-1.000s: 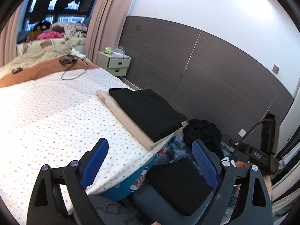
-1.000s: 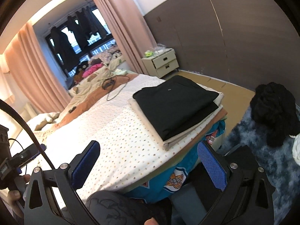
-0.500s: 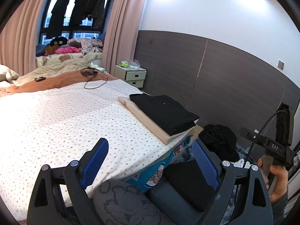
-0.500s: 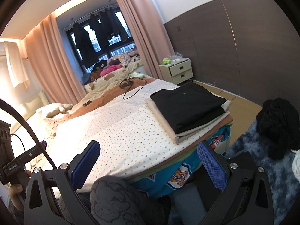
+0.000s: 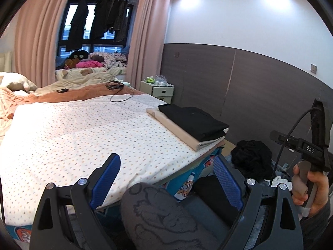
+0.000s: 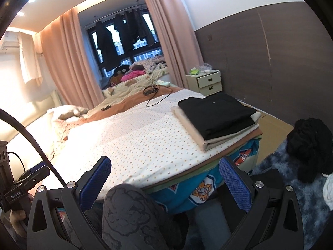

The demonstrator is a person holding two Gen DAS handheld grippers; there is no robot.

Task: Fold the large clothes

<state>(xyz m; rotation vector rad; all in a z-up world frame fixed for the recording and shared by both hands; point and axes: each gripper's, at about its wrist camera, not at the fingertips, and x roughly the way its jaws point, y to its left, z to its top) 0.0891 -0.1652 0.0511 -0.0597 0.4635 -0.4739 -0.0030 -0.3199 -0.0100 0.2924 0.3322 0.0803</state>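
A folded black garment [image 5: 193, 120] lies on top of folded beige clothes [image 5: 177, 129] at the right edge of the dotted bed [image 5: 83, 129]. The same stack shows in the right wrist view [image 6: 216, 114]. A crumpled black garment [image 5: 251, 158] lies on the floor to the right of the bed, also in the right wrist view [image 6: 310, 137]. My left gripper [image 5: 166, 179] is open and empty, held off the bed's near edge. My right gripper [image 6: 164, 177] is open and empty, also short of the bed.
A knee in grey patterned trousers [image 5: 158, 214] fills the space between the fingers in both views. A bedside cabinet [image 6: 205, 82] stands by the dark wall panel. A black cable [image 5: 118, 91] and bedding lie at the bed's far end. A blue shaggy rug [image 6: 291, 187] covers the floor.
Both grippers have tilted up and drawn back from the bed, so the window and ceiling come into view. The knee has come in between the fingers. The jaws stay open.
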